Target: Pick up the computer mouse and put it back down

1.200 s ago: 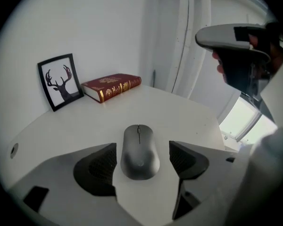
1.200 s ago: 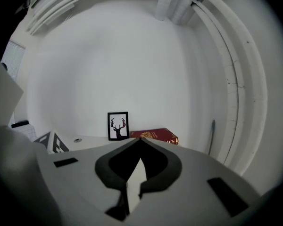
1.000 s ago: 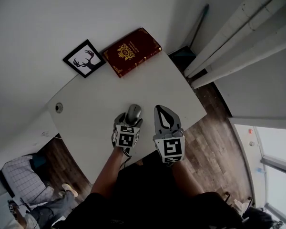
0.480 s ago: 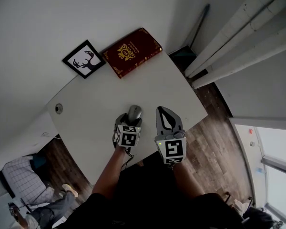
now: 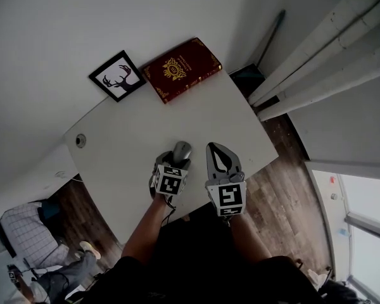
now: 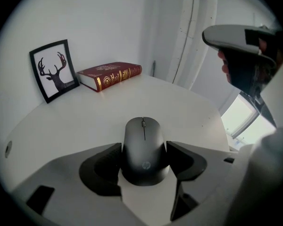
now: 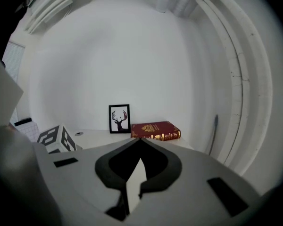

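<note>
Closing on the mouse, my left gripper has just been drawing its jaws in from their widest. The mouse sits square between them, its rear toward me and its wheel end pointing away. Both pads now look to be touching its flanks, so I judge the grip made or very nearly so. The mouse still rests flat on the table; the lift is the step that comes next, and the set-down after it.

Only the left gripper view shows that contact. From the head view the marker cube covers the jaws and just the mouse's far end pokes out ahead of it. That view does show my right gripper alongside, just to the right of the left one, taking no part. Its own view shows its jaws pressed together on nothing.

Well ahead of both tools, at the table's far edge, lie a red book and a deer picture propped against the wall.
</note>
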Tool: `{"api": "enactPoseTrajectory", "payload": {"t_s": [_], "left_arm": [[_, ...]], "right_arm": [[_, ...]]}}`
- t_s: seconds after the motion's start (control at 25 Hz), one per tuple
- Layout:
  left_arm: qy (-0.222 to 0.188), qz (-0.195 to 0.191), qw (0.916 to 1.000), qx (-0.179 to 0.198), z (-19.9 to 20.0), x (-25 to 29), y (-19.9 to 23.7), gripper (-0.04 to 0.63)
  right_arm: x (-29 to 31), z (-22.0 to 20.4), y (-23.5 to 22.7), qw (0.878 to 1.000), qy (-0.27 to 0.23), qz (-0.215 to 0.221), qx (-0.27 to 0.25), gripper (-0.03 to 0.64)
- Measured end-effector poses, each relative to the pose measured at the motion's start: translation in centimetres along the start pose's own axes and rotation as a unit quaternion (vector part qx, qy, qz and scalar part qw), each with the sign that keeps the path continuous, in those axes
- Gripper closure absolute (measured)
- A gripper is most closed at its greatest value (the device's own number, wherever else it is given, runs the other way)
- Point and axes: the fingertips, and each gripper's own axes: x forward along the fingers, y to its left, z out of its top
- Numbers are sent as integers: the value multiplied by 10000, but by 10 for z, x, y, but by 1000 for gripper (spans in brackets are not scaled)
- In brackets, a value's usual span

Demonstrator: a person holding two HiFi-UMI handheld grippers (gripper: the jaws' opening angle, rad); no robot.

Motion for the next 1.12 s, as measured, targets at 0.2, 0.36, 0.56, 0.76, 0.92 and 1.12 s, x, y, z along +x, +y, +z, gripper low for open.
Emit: {"api": "enactPoseTrajectory", "payload": {"t_s": [0.2, 0.36, 0.56, 0.76, 0.92, 1.12], "left_arm": [[-169, -390, 9969, -658, -3, -3, -2, 295], [-469, -494, 9946, -783, 1, -11, -4, 295], [-912, -570, 9909, -807, 7, -24, -7, 295], [-1363, -633, 9869, -580, 21, -44, -13, 295], [-1555, -740, 9848, -233, 24, -56, -19, 295], [-1755, -1034, 9790, 22, 24, -65, -30, 295]], "right_arm": [[5, -17, 2, 9997, 246, 77, -22, 597], [13, -44, 6, 9958, 629, 324, 585, 595], [29, -82, 27, 9466, 1247, 1145, 2745, 337], [37, -96, 50, 8958, 1560, 1610, 3837, 318], [41, -98, 63, 8754, 1782, 1855, 4092, 319], [42, -95, 74, 8587, 1807, 2013, 4353, 321]]}}
